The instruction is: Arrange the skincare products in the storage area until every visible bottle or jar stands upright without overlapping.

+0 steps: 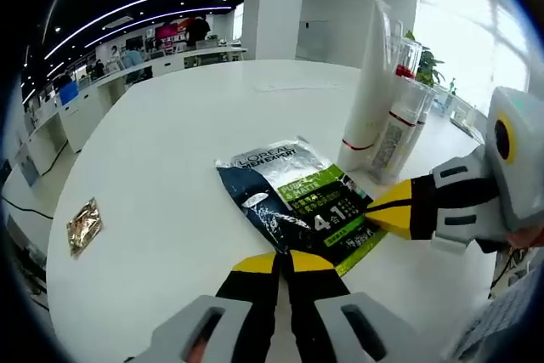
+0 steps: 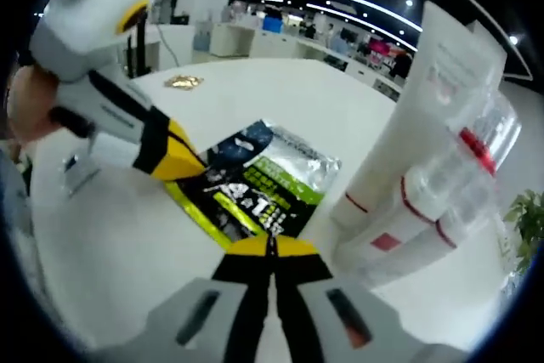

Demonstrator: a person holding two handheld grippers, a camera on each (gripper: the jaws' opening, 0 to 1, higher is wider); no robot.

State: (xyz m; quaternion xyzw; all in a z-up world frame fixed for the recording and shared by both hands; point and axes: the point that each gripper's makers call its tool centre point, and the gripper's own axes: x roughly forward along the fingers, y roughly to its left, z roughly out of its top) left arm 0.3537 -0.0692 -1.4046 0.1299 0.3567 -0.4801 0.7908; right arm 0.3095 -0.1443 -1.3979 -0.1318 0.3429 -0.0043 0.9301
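A dark and green L'Oreal sachet (image 1: 297, 201) (image 2: 255, 180) lies on the white table (image 1: 187, 125). My left gripper (image 1: 285, 258) is shut on its near corner; in the right gripper view it (image 2: 178, 161) comes in from the left, pinching the sachet's edge. My right gripper (image 2: 270, 246) is shut on the opposite edge and enters the left gripper view from the right (image 1: 393, 210). Just beyond the sachet a tall white tube (image 1: 371, 82) (image 2: 416, 125) stands upright, with two clear-capped bottles with red bands (image 1: 399, 129) (image 2: 446, 201) close beside it.
A small gold packet (image 1: 83, 225) (image 2: 183, 82) lies apart on the table, towards its edge. A potted plant (image 1: 427, 65) stands behind the bottles. A hand (image 2: 25, 116) holds the left gripper. Desks and a pillar fill the room beyond.
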